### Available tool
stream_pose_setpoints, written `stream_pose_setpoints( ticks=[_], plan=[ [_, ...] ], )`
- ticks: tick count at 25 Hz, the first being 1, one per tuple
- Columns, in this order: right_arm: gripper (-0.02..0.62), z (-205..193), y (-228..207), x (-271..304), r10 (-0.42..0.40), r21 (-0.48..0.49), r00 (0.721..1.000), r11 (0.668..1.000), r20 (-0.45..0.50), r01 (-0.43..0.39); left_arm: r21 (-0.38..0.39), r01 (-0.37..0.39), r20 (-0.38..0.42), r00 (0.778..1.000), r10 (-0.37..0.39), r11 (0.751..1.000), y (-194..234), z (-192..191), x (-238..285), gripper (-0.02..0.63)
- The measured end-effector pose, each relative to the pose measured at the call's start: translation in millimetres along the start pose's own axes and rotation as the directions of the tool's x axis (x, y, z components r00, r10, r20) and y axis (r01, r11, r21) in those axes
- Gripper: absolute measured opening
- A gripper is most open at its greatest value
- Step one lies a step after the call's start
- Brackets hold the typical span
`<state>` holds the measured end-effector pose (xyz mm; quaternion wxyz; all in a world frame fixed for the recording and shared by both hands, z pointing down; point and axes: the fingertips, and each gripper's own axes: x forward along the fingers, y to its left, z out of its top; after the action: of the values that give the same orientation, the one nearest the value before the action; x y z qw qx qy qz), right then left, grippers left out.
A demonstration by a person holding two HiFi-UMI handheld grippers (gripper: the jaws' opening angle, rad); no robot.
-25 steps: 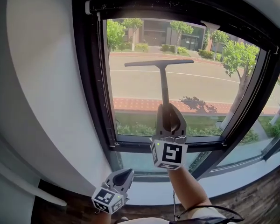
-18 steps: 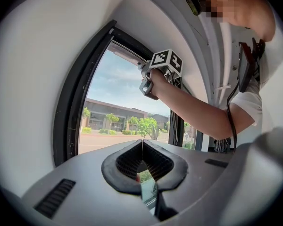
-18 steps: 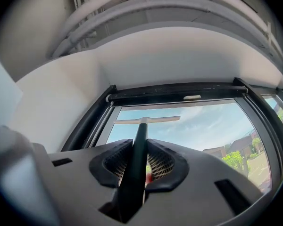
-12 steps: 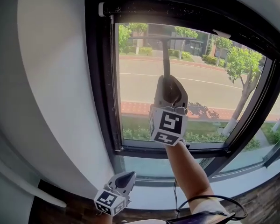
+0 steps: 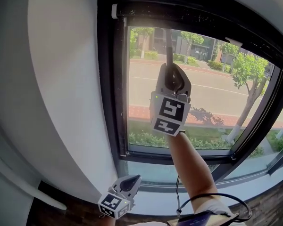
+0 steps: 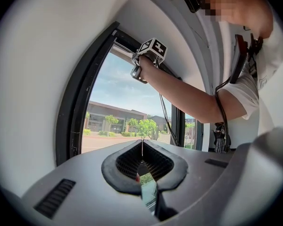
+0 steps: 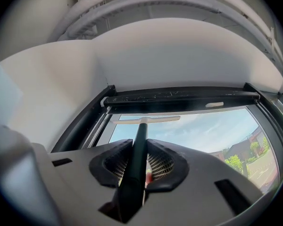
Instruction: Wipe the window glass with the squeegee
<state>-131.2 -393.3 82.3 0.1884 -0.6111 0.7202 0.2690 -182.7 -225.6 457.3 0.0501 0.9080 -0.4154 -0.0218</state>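
**Q:** Grippers first, nearest one?
**A:** Item 1, left gripper (image 6: 142, 142). Jaws together, tips meeting, nothing between them. It is held low, below the lower left corner of the window frame (image 5: 114, 102), beside the white wall (image 5: 61, 79) and over the dark floor (image 5: 56, 206).

**Q:** The other one?
**A:** Item 2, right gripper (image 7: 139, 144). It is held high on an outstretched arm (image 5: 191, 168) in front of the pane, jaws clamped on the squeegee's dark handle.

**Q:** Where is the squeegee?
**A:** Item 3, squeegee (image 7: 137, 161). The handle runs up and away from the jaws. The pale blade lies crosswise along the top edge of the window glass (image 5: 212, 93), toward its left corner, just under the frame's top bar. Whether the blade touches the pane cannot be told.

**Q:** Farthest?
**A:** Item 4, seen through the glass: a road (image 5: 212, 91), green trees (image 5: 247, 67) and low buildings (image 5: 198, 48).
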Motion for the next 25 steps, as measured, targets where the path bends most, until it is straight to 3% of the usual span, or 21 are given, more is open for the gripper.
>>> stream_pose_setpoints(
  ticks=[9,25],
  plan=[
    [0.098,-27,7,-2,-0.002,-0.032,0.999,0.999,-0.032,0.001,-0.005,-0.017,0.002,1.0,0.017,1.0,9,-1,-1,0.018],
    [0.098,-97,15,-68,0.054,-0.081,0.99,0.995,-0.13,-0.065,-0.018,-0.008,-0.015,1.0,0.008,1.0,1,-9,7,0.018]
  ],
)
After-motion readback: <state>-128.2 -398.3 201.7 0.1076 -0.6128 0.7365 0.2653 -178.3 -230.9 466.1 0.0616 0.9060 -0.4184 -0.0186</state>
